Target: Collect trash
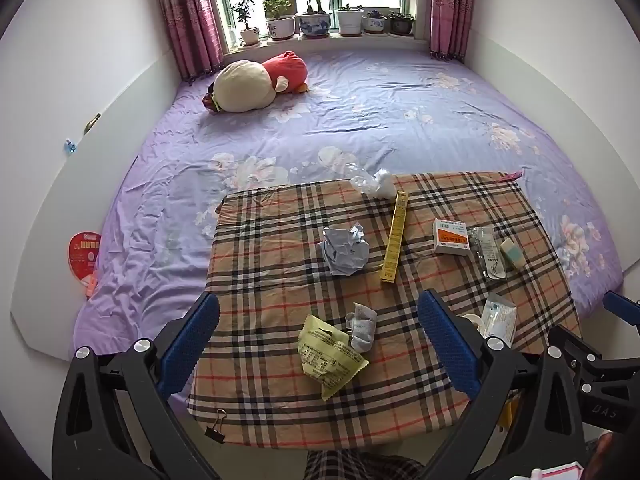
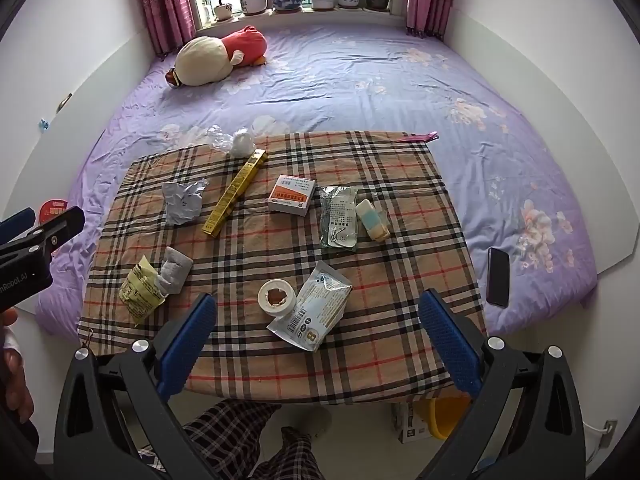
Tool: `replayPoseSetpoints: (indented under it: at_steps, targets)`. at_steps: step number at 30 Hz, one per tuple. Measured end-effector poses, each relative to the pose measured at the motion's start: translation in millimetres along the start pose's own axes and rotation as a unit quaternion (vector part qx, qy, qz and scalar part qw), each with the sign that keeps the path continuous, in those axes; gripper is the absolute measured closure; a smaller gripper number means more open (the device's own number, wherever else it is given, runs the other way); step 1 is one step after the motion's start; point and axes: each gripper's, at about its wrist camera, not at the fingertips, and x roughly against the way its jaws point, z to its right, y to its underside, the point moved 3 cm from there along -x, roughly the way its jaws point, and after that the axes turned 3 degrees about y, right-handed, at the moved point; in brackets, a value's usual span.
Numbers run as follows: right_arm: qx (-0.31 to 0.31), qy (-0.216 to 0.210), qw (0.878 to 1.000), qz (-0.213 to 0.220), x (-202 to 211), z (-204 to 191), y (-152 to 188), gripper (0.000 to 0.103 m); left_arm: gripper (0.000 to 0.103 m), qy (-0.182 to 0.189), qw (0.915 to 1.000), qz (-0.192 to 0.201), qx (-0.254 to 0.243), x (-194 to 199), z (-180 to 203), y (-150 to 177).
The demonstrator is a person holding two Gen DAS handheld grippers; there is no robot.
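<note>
Trash lies scattered on a plaid-covered table (image 1: 280, 408) (image 2: 400, 360). My left gripper (image 1: 320, 328) hangs open above a yellow wrapper (image 1: 328, 354) (image 2: 140, 294) and a grey wad (image 1: 363, 326) (image 2: 175, 270). My right gripper (image 2: 318, 322) is open over a tape roll (image 2: 276, 298) and a pale blue packet (image 2: 314, 312) (image 1: 498, 316). Farther back lie crumpled grey paper (image 1: 345, 252) (image 2: 182, 202), a long yellow box (image 1: 395, 236) (image 2: 234, 198), an orange-and-white box (image 1: 452, 237) (image 2: 291, 195), a clear printed bag (image 2: 339, 216), a soap-like bar (image 2: 373, 219) and white crumpled plastic (image 1: 374, 184) (image 2: 236, 142). Nothing is held.
The table stands against a purple-sheeted bed (image 1: 360, 112) with a plush toy (image 1: 256, 82) near the window. A phone (image 2: 498, 277) lies on the bed's right edge. A yellow bin (image 2: 444, 416) sits on the floor under the table. Plaid trouser legs (image 2: 248, 436) show below.
</note>
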Motion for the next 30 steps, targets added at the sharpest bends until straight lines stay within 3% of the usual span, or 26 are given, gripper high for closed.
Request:
replayPoseSetpoints:
  at_steps: [30]
  targets:
    - [-0.002,-0.005,1.0,0.0,-3.6,2.5,-0.4,0.003,0.004,0.004,0.9999,-0.01,0.011,-4.8,-0.6,4.8]
